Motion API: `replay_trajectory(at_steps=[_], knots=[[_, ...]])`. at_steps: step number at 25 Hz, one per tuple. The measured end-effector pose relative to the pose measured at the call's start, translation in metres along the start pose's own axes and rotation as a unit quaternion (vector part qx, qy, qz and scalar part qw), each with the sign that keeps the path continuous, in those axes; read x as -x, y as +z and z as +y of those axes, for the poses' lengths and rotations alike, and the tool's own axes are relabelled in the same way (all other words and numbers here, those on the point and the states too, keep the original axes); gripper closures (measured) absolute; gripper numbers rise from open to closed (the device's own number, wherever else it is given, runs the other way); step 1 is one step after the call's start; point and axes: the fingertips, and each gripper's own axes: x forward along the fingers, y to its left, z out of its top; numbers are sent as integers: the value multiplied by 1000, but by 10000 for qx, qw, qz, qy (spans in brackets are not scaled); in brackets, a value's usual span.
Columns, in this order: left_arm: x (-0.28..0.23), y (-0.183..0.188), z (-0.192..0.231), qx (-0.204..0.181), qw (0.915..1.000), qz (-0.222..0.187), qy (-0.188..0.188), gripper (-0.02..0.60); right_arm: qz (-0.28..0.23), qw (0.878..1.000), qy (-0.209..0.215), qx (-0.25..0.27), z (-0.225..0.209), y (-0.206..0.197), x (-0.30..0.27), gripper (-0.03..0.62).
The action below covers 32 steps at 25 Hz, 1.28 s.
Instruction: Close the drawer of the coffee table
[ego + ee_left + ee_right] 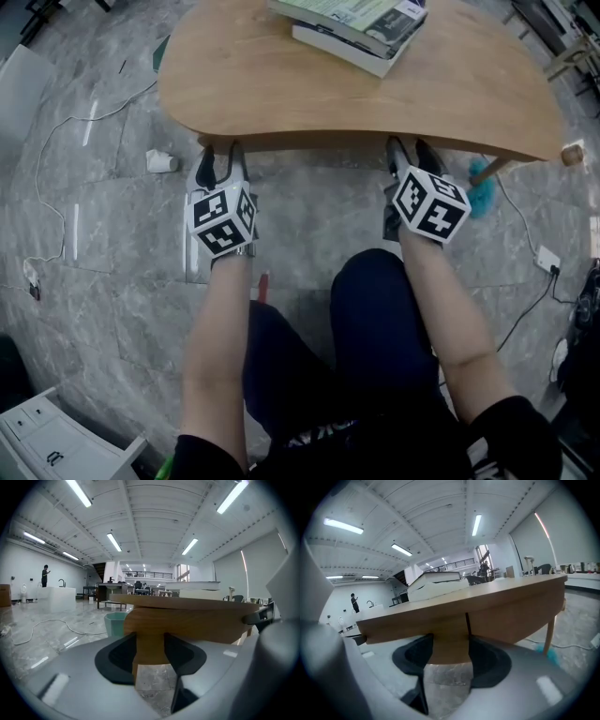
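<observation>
Left tips: the left tongs (217, 164) reach under the worktop (281, 103) rim in the head view; contact with the wood cannot be told.
Right tips: the right tongs (411, 155) are tucked under the rim likewise.
Drawer: hidden below the top; its outline in the wooden apron (197, 620) is unclear.
Books (361, 28): cut by the top edge.
Distant person (45, 575): too small for detail.
White cabinet (47, 441): cropped at the corner.

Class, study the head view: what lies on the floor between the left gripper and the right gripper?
Nothing: the head view shows bare grey marble floor between the left gripper and right gripper, below the coffee table's wooden edge.
</observation>
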Motion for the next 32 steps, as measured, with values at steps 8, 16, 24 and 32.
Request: replay_trajectory(at_steps=[8, 16, 24, 32], knots=[[-14, 3, -2, 46, 10000, -37, -38, 408, -74, 10000, -3, 49, -1, 5, -14, 358], [-16, 4, -3, 37, 9999, -84, -92, 411, -167, 9998, -14, 70, -2, 6, -14, 358], [-11, 3, 3, 34, 9999, -47, -88, 575, 71, 9998, 172, -86, -9, -1, -8, 592], [32, -10, -19, 407, 9950, 917, -9, 577, 908, 9863, 1101, 823, 21, 1, 33, 592]])
